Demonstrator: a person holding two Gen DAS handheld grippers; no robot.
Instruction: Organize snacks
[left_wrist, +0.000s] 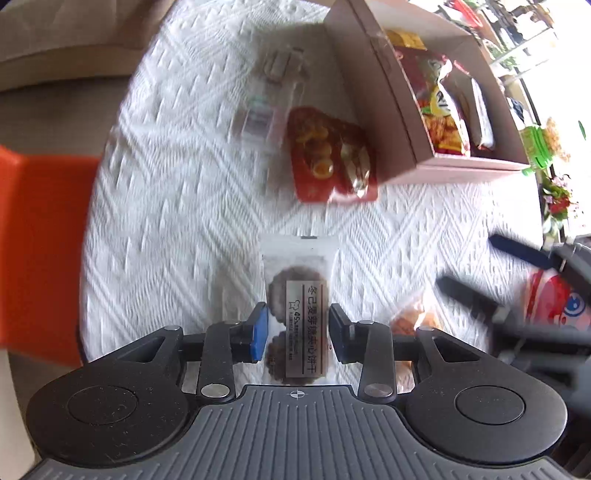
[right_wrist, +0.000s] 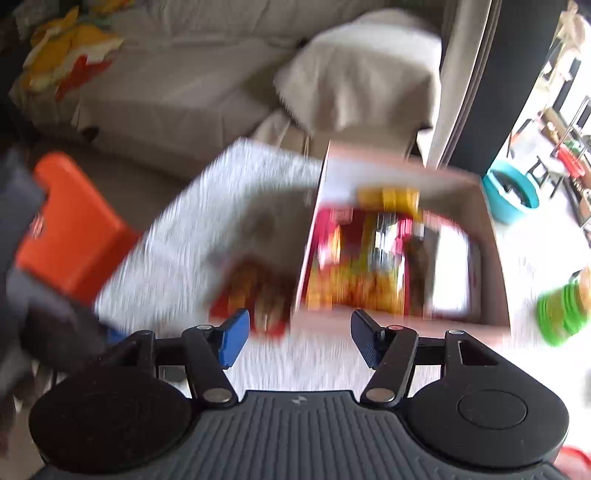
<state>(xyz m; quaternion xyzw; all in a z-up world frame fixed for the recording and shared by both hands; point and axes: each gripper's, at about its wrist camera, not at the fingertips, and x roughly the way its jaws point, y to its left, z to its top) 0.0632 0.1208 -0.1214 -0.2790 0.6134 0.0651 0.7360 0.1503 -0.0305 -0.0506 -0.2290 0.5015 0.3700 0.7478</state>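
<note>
My left gripper (left_wrist: 298, 328) has its blue pads either side of a clear packet of dark biscuits (left_wrist: 297, 291); the jaws are close to its edges, and I cannot tell if they grip it. A red snack packet (left_wrist: 330, 155) and a clear packet (left_wrist: 271, 96) lie further off on the white cloth. A cardboard box (left_wrist: 384, 99) at the back right holds several snack packets. My right gripper (right_wrist: 299, 338) is open and empty, above the cloth near the box's front wall (right_wrist: 369, 319); it also shows at the right of the left wrist view (left_wrist: 491, 273).
A round table with a white textured cloth (left_wrist: 177, 206). An orange stool (left_wrist: 40, 240) stands at its left. A red and white packet (left_wrist: 554, 299) and an orange snack (left_wrist: 413, 317) lie at the right. A green object (right_wrist: 561, 314) sits right of the box. A beige sofa (right_wrist: 184, 81) behind.
</note>
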